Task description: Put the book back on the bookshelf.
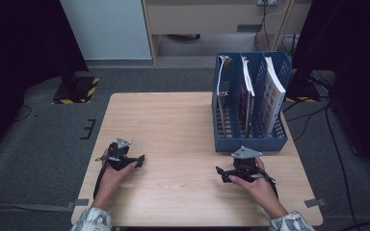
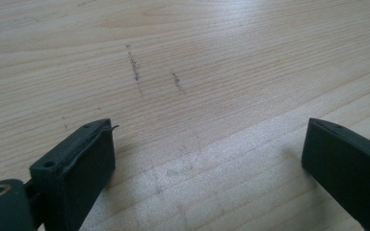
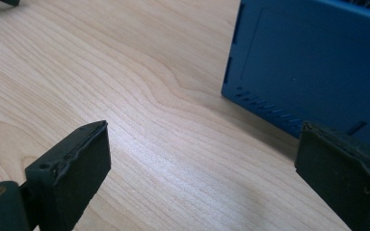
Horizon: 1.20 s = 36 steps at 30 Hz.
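on counter (image 1: 173, 125), left gripper (image 2: 207, 159) jaws wide apart, empty; right gripper (image 3: 202, 163) jaws wide apart, empty, just beside blue file rack (image 3: 313, 62).

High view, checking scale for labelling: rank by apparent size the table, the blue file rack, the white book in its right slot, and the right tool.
1. table
2. blue file rack
3. white book
4. right tool, though it looks close in size to the book

wooden table (image 1: 173, 125) | grey carpet floor (image 1: 43, 139) | yellow-black striped stand base (image 1: 77, 90) | pale cabinet (image 1: 207, 19)
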Available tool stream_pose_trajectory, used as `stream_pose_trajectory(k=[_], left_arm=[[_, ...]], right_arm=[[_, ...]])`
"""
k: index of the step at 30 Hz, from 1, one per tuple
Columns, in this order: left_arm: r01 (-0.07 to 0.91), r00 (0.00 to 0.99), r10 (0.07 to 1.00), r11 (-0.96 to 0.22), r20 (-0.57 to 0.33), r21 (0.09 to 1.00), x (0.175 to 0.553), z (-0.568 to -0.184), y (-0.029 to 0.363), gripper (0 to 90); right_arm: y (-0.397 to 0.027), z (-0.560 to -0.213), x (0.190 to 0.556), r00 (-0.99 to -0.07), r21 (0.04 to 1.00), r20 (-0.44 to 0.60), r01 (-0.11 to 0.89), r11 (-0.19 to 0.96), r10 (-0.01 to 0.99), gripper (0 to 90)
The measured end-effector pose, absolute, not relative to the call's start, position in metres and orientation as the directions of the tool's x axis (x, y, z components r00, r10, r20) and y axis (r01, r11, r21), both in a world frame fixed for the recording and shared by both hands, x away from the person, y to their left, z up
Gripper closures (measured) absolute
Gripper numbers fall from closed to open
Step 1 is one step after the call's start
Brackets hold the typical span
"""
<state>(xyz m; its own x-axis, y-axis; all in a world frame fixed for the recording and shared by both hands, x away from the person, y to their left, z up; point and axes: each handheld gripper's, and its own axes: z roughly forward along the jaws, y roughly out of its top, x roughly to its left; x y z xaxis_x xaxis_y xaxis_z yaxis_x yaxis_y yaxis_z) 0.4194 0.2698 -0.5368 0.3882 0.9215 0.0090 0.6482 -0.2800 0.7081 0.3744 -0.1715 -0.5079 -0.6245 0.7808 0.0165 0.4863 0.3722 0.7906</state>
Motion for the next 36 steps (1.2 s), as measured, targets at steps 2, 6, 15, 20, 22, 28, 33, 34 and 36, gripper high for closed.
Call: stream_pose_trajectory(k=[2,6,15,20,22,28,33,34,36], left_arm=[[0.649,0.388,0.922,-0.279,0.009,0.708,0.419,-0.537,0.270,4.3],[0.649,0.387,0.922,-0.279,0.008,0.707,0.419,-0.537,0.270,4.1],[0.650,0.387,0.922,-0.279,0.008,0.707,0.420,-0.537,0.270,4.1],[0.650,0.387,0.922,-0.279,0.008,0.707,0.420,-0.537,0.270,4.1],[0.650,0.388,0.922,-0.279,0.008,0.707,0.420,-0.537,0.270,4.0],[0.650,0.388,0.922,-0.279,0.008,0.707,0.420,-0.537,0.270,3.9],[0.650,0.388,0.922,-0.279,0.008,0.707,0.420,-0.537,0.270,3.8],[0.650,0.387,0.922,-0.279,0.008,0.707,0.420,-0.537,0.270,3.9],[0.650,0.388,0.922,-0.280,0.009,0.707,0.420,-0.537,0.270,3.8]], right_arm=[[-0.169,-0.510,0.375,-0.632,0.783,0.019,0.491,0.381,0.775,5.9],[-0.165,-0.513,0.375,-0.646,0.772,0.011,0.490,0.404,0.764,5.9],[-0.152,-0.521,0.376,-0.675,0.748,-0.003,0.488,0.450,0.738,6.3],[-0.146,-0.526,0.377,-0.692,0.731,-0.005,0.490,0.474,0.722,6.3],[-0.144,-0.530,0.378,-0.694,0.714,-0.001,0.504,0.486,0.720,6.3],[-0.140,-0.537,0.381,-0.697,0.701,0.007,0.515,0.493,0.717,5.9],[-0.138,-0.539,0.383,-0.692,0.711,0.012,0.514,0.481,0.722,4.7],[-0.138,-0.539,0.383,-0.691,0.712,0.012,0.514,0.479,0.723,4.7],[-0.138,-0.539,0.383,-0.691,0.715,0.009,0.510,0.478,0.723,4.6]])
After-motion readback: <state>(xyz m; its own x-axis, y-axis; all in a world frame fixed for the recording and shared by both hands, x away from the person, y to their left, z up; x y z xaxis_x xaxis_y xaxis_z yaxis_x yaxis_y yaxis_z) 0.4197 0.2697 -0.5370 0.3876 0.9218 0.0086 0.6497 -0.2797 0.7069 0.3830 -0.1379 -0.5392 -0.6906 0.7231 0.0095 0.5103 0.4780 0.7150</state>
